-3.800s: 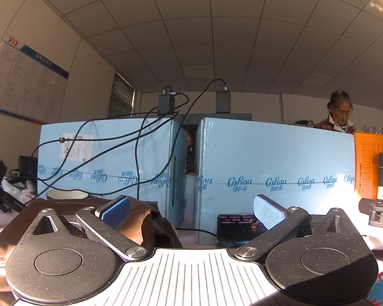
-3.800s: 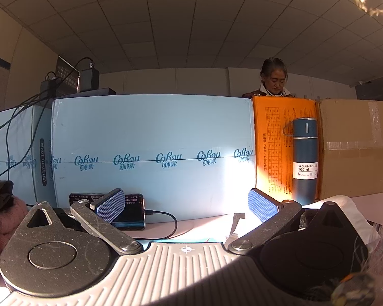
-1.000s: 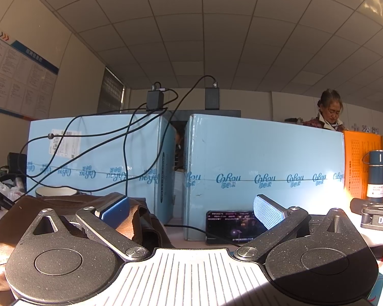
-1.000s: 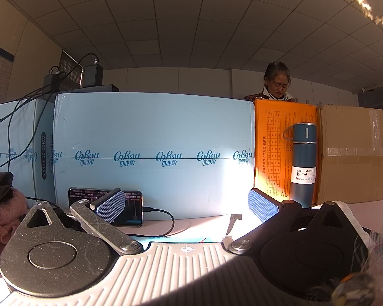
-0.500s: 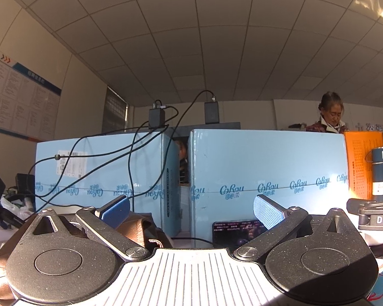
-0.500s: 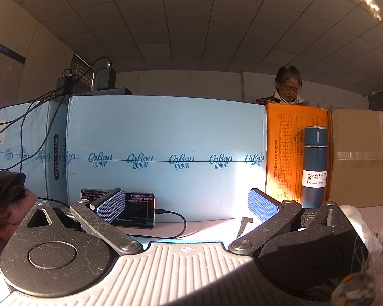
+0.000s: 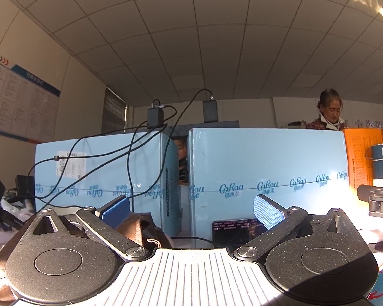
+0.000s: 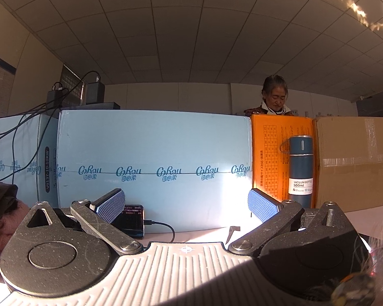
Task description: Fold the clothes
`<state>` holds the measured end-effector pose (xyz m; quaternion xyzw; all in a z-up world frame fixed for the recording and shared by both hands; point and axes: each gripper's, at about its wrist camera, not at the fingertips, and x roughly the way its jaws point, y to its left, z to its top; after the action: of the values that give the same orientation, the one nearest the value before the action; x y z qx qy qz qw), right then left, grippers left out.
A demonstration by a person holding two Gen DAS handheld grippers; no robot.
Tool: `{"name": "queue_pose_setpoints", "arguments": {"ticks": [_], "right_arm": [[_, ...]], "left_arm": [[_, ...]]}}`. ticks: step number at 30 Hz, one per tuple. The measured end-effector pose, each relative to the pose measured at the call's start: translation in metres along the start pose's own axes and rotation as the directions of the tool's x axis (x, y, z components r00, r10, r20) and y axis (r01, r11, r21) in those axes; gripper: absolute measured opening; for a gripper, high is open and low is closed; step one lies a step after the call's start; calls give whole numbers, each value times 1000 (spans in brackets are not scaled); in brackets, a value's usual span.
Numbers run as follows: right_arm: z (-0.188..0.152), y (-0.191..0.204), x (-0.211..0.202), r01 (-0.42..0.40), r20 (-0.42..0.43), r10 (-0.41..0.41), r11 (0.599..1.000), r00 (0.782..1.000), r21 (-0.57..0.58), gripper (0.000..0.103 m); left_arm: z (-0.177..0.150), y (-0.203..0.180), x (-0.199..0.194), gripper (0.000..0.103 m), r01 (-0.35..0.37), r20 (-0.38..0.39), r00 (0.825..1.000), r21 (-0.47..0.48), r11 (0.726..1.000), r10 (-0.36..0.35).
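— Both cameras sit low and level here. What's the left gripper [image 7: 190,210] showing?

— Jaws spread wide, blue pads far apart, nothing between them. Just beyond its left finger lies the brown garment [image 7: 136,229], bunched on the table, its folds partly hidden behind the gripper body.

— And the right gripper [image 8: 186,205]?

— Same story: released, fingers splayed, gripping nothing. At the far left edge of its view a heap of clothes [image 8: 2,209], dark fabric on top of something pink, rests on the table, well clear of the pads.

— What's ahead of them?

— A wall of light blue cartons [image 8: 153,158] across the back of the table. A phone [image 8: 132,220] leans against the front of one, a cable plugged into its right end. The left wrist view shows that phone low between its fingers too.

— To the right?

— An orange box [image 8: 270,153] beside the blue ones, then a brown cardboard box [image 8: 355,160]. A blue vacuum bottle [image 8: 300,170] stands upright in front of the seam between them.

— Anything on top?

— Two black chargers [image 7: 155,114] on the cartons, black cables looping down the front. Behind the boxes a woman [image 8: 274,99] looks downward. In the left wrist view, part of the other gripper's body pokes in at the right edge.
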<state>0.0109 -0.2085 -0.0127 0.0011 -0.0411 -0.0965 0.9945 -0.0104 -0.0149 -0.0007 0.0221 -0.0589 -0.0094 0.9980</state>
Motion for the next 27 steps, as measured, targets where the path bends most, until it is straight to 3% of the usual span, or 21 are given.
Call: {"name": "queue_pose_setpoints", "arguments": {"ticks": [5, 14, 21, 24, 27], "right_arm": [[1, -2, -3, -7, -1, 7, 1000, 1000, -17, 103], [6, -5, -13, 53, -32, -57, 991, 998, -121, 103], [2, -31, -7, 111, -127, -157, 944, 979, -311, 103], [-1, -51, 6, 111, -194, -192, 925, 962, -364, 103], [-4, -65, 19, 116, -228, -226, 904, 947, -411, 103]], "left_arm": [[1, 1, 1, 103, 13, 2, 1000, -6, 1000, -12], [0, 4, 3, 103, 33, -12, 999, -25, 999, -34], [2, 0, 4, 103, 15, -36, 999, -32, 999, -16], [11, -5, 4, 103, 104, -78, 991, -87, 991, -110], [21, -18, 9, 103, 257, -131, 951, -174, 951, -281]]}}
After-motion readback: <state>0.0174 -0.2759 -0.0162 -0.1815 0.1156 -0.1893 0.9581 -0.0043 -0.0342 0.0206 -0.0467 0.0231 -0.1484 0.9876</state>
